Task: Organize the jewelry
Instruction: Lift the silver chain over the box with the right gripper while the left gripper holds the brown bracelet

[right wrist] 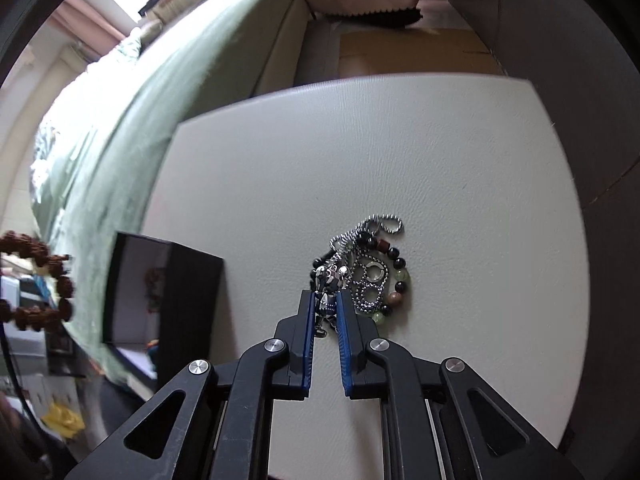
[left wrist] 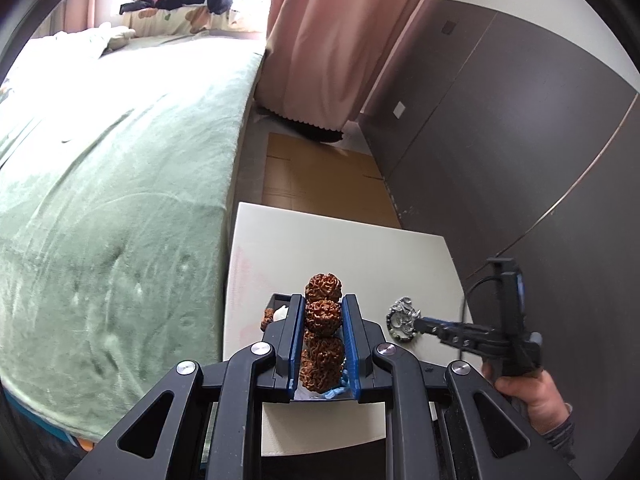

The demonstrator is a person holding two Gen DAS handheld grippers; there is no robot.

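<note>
While the left tool [left wrist: 322, 322] grips a string of knobbly brown beads [left wrist: 323, 312] between its narrowly parted blue pads, it hangs over a black box [right wrist: 168, 300] at the worktop's [right wrist: 400, 152] left edge beside the bed [left wrist: 112, 200]. Nearer the worktop's right edge, the right tool [right wrist: 325, 302] is pinched tight on a silver pendant [right wrist: 330, 280], apparently part of the ball chain [right wrist: 368, 280] tangled with a bead bracelet [right wrist: 396, 280] lying there.
</note>
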